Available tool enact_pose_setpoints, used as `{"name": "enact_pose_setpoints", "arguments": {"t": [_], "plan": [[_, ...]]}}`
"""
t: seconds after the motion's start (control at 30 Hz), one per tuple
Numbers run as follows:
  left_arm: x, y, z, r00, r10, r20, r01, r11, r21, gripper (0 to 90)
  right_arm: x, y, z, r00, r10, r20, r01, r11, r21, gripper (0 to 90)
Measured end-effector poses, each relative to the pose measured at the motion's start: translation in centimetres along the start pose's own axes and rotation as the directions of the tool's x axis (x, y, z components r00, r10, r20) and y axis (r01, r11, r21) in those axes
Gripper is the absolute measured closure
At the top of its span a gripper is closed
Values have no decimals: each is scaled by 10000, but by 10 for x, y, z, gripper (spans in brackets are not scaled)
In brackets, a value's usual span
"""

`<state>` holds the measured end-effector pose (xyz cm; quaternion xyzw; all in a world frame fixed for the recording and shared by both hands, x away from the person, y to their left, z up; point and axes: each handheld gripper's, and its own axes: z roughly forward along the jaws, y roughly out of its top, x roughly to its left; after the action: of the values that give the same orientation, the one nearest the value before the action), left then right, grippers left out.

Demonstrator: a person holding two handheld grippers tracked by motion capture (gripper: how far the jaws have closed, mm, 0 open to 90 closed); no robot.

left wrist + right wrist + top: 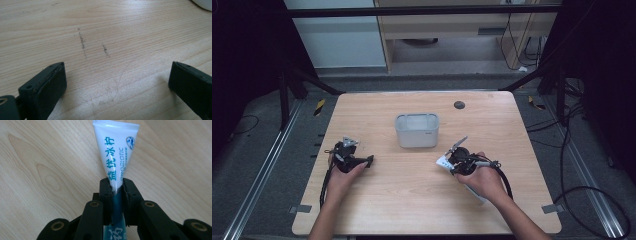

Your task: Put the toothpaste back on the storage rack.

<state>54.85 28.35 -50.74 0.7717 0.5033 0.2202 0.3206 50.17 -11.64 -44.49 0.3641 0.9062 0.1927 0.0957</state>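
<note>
Presently my right gripper (117,187) has its jaws clamped on a tube (115,155), one pad on each flat face, biting at about mid-length. Seen along the jaws in the right gripper view, the tube's long axis runs straight ahead from them, the flat crimped end farthest out and lying over bare worktop (37,157). The cap end runs back under my hand; in the high view a pale length of it shows below the right hand.

My left gripper (348,159) sits on the left side of the worktop, jaws wide apart with nothing between them but scuffed wood grain, as the left gripper view confirms. It is well apart from the tube.

The bin (417,130) stands near the worktop's middle, beyond and to the left of the right gripper in the high view. The right hand is the nearer of the two to it. In my judgement the coming move turns on that relation: the tube must go up, forward and leftward to clear the bin's rim.

Materials: the tube is soft glossy white plastic with teal lettering, tapering to a thin flat seal; it should flex under grip. The bin is a translucent, round-cornered rectangular tub, open-topped and seemingly empty. The worktop is pale wood laminate, smooth and lightly marked. The jaw pads are matt black.
</note>
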Motion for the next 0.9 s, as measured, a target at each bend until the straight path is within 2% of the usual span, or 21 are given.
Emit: {"name": "enact_pose_setpoints", "arguments": {"t": [0.2, 0.3, 0.43, 0.53, 0.63, 0.7, 0.9], "plan": [[0, 0, 0, 10000, 0, 1, 0, 10000, 0, 8, -6, 5, -11, 9999, 144, 55, -143, 9998, -165, 794], [0, 0, 0, 10000, 27, -2, -27, 10000, 23, 8, -11, 10, -20, 9995, 323, 57, -320, 9983, -492, 794], [0, 0, 0, 10000, 24, -9, -24, 10000, 30, 8, -13, 15, -26, 9993, 329, 156, -317, 9969, -718, 794], [0, 0, 0, 10000, 23, -2, -22, 10000, 22, 8, -14, 23, -35, 9991, 404, 137, -385, 9921, -1197, 794], [0, 0, 0, 10000, 3, -4, -3, 10000, 2, 8, -13, 26, -38, 9990, 419, 148, -395, 9897, -1377, 794], [0, 0, 0, 10000, -2, -5, 2, 10000, -1, 9, -12, 34, -44, 9991, 411, 142, -381, 9846, -1706, 794], [0, 0, 0, 10000, -8, -12, 8, 10000, 0, 9, -7, 49, -49, 9992, 389, 96, -359, 9751, -2187, 794]]}}
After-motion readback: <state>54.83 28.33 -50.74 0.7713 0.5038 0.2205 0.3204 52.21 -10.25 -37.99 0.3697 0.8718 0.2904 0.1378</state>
